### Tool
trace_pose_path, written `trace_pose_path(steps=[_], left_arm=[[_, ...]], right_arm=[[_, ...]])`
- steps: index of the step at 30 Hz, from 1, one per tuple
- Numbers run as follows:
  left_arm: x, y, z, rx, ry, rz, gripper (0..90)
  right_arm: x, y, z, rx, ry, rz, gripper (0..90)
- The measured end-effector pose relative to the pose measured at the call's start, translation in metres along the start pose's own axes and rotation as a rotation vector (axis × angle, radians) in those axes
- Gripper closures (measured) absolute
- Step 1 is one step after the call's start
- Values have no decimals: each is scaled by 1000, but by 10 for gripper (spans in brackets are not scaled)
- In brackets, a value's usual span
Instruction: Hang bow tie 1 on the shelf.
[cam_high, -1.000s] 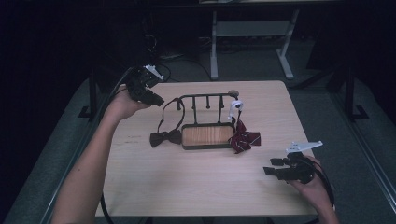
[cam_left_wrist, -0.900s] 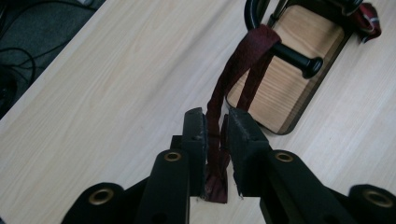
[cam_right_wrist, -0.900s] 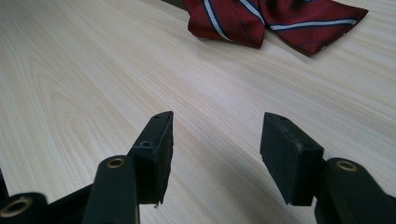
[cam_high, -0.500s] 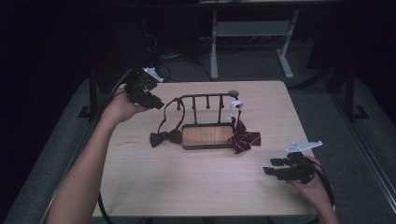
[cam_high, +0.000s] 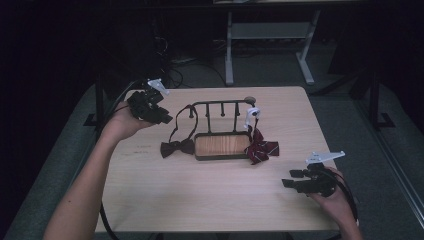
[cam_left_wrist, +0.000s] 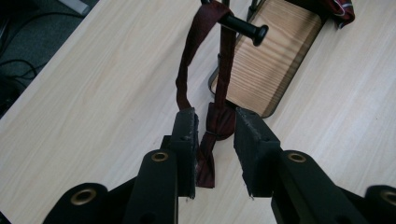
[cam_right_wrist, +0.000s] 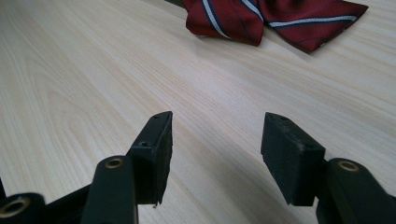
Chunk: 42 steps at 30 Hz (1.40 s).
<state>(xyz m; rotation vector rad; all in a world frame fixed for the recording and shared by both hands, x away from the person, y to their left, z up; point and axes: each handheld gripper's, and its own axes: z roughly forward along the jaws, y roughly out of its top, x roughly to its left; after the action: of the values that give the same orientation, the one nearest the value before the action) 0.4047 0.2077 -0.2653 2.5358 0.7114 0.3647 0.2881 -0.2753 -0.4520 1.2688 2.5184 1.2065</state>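
Pale wooden surface (cam_high: 200, 200), black metal rack with wood-grain base (cam_high: 222, 145) at centre, dark maroon bow tie (cam_high: 176, 148) at its 9 o'clock with strap looped on a peg, striped red bow tie (cam_high: 261, 148) at 3 o'clock, left tongs (cam_high: 165, 119) released, raised at 10 o'clock, right tongs (cam_high: 292, 179) released, low at 4 o'clock.

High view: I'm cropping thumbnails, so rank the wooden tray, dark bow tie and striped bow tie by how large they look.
1. Wooden tray, clearly largest.
2. Striped bow tie and dark bow tie: the bows look alike; the dark one's strap loop makes ranking unsure.
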Motion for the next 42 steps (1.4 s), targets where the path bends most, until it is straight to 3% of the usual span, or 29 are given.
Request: trace_pose_path(steps=[42], left_arm=[[-35,-44,0,-14,-24,14,589]], right_arm=[[-1,-1,-2,-1,-14,3,423]])
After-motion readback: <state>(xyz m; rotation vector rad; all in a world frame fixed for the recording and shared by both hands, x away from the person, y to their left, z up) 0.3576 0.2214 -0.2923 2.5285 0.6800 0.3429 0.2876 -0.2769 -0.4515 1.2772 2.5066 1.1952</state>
